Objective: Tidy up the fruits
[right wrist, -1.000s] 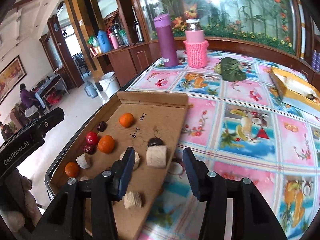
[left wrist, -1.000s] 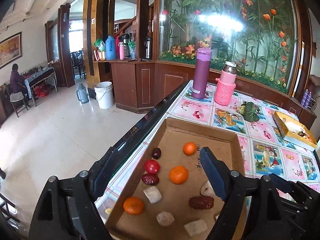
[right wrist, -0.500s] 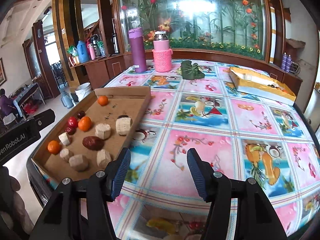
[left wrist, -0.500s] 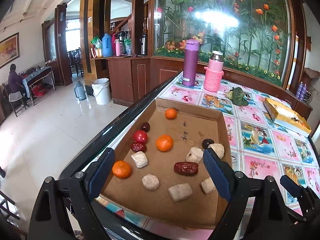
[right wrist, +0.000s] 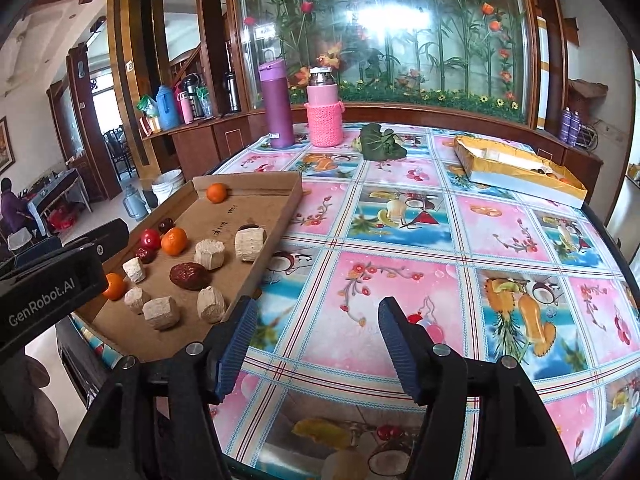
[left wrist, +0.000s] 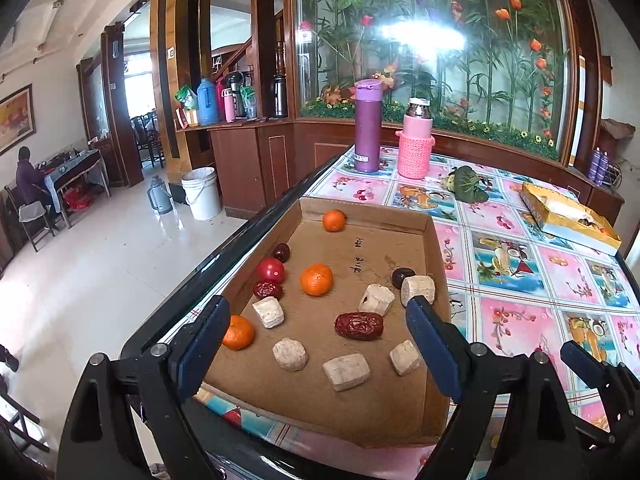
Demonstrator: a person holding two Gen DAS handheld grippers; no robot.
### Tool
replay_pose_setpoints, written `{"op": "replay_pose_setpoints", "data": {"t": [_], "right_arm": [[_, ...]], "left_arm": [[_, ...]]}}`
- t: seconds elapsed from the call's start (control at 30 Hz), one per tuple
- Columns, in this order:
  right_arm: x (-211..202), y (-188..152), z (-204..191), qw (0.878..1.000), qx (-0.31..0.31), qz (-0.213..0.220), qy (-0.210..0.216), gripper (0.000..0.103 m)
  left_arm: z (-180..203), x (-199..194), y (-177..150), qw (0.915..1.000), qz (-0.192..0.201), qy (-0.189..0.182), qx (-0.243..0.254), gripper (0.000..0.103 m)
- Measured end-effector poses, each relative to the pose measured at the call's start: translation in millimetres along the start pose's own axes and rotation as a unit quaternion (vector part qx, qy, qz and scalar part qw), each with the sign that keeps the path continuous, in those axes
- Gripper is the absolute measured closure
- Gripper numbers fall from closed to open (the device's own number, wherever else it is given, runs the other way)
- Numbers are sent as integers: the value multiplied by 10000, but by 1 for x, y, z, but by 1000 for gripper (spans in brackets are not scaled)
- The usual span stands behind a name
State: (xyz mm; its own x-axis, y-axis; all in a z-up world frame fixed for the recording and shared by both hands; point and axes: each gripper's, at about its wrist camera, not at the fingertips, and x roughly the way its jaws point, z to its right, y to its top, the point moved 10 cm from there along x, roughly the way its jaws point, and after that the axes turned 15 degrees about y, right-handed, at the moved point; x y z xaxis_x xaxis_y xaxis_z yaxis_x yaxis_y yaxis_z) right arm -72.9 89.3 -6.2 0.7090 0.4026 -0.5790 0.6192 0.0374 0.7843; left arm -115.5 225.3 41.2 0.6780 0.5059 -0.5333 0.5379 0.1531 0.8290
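Observation:
A shallow cardboard tray (left wrist: 360, 432) lies at the table's left edge. It holds three oranges (left wrist: 317, 279), a cherry tomato (left wrist: 271, 270), red dates (left wrist: 359, 326), dark small fruits (left wrist: 282, 252) and several pale chunks (left wrist: 346, 372). My left gripper (left wrist: 316, 306) hovers open at the tray's near end, with nothing gripped. My right gripper (right wrist: 318, 308) hangs over the bare tablecloth, just right of the tray (right wrist: 276, 240). Its jaws are opening and nothing is between them. The left gripper's body (right wrist: 52, 288) shows at the left of the right wrist view.
A purple flask (left wrist: 367, 128), a pink-sleeved bottle (left wrist: 416, 144) and a green leafy bundle (left wrist: 466, 184) stand at the table's far end. A yellow box (left wrist: 568, 216) lies far right. The dark table edge (left wrist: 240, 240) drops to the floor on the left. A person (left wrist: 26, 176) sits far off.
Both grippers drew back from the tray, so the whole tray now shows in the left view. The right gripper swung right over the tablecloth and its jaws widened.

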Motion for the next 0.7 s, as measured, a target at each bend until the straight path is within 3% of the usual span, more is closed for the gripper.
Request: {"op": "replay_pose_setpoints", "data": {"t": [0.7], "right_arm": [[4, -5, -3, 10000, -18, -60, 1, 32]], "left_arm": [[-5, -5, 1, 9999, 83, 57, -14, 14]]}}
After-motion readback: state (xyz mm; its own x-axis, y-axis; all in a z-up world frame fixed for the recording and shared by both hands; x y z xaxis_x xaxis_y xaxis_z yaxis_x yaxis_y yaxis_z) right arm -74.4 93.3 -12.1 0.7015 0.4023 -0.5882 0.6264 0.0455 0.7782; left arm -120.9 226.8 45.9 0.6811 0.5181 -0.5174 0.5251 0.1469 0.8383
